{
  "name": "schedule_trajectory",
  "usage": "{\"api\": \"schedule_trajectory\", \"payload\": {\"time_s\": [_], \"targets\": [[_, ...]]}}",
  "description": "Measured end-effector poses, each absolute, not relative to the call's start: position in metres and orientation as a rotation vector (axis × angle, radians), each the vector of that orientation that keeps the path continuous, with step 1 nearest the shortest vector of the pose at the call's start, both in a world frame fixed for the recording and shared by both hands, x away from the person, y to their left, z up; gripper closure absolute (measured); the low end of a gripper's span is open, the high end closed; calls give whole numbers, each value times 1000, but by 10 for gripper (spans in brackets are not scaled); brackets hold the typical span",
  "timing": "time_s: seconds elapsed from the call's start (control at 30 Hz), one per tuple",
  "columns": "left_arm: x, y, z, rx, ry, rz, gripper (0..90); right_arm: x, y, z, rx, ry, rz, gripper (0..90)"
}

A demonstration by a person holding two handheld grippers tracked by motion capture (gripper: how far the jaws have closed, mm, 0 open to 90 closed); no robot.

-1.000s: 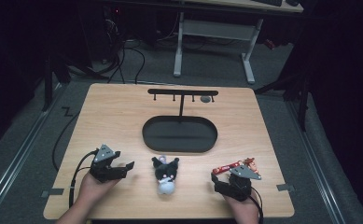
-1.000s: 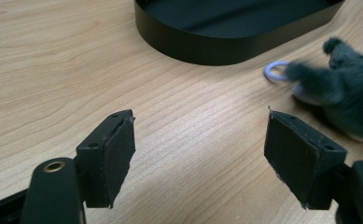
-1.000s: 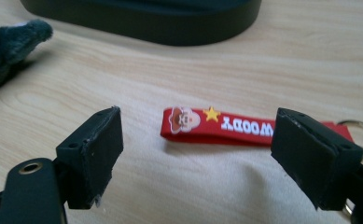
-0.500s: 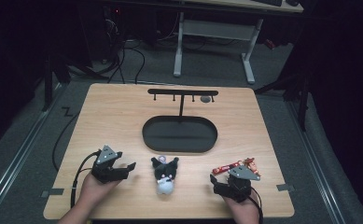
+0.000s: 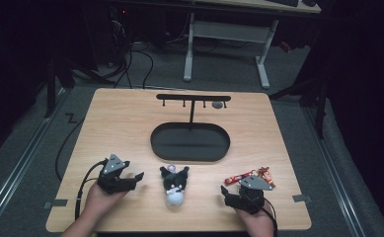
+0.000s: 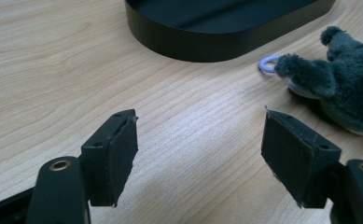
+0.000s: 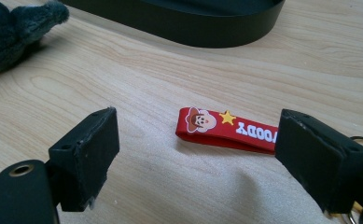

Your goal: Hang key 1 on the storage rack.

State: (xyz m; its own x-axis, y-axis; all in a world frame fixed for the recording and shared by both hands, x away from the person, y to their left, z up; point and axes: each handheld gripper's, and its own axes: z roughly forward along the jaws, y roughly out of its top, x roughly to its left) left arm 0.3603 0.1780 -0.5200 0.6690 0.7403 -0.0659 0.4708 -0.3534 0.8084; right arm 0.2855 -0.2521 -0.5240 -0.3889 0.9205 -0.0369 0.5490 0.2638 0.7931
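Lying crosswise: red strap (image 7: 228, 128), loop leftward

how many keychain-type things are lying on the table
2: a dark plush keychain lies between the two grippers, and a red Woody strap keychain lies ahead of the right gripper. None seem hidden.

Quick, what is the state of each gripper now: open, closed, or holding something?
Left gripper: open, holding nothing; the plush toy lies beside it.
Right gripper: open, holding nothing; the red strap lies on the table between its jaws, not pressed.
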Motion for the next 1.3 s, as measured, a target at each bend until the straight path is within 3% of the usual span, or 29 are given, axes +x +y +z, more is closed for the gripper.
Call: {"api": "schedule_trajectory", "payload": {"time_s": [1.3], "targets": [[358, 173, -522, 2052, 904, 391, 272, 287, -261, -515, 1461, 2171, 884, 269]]}}
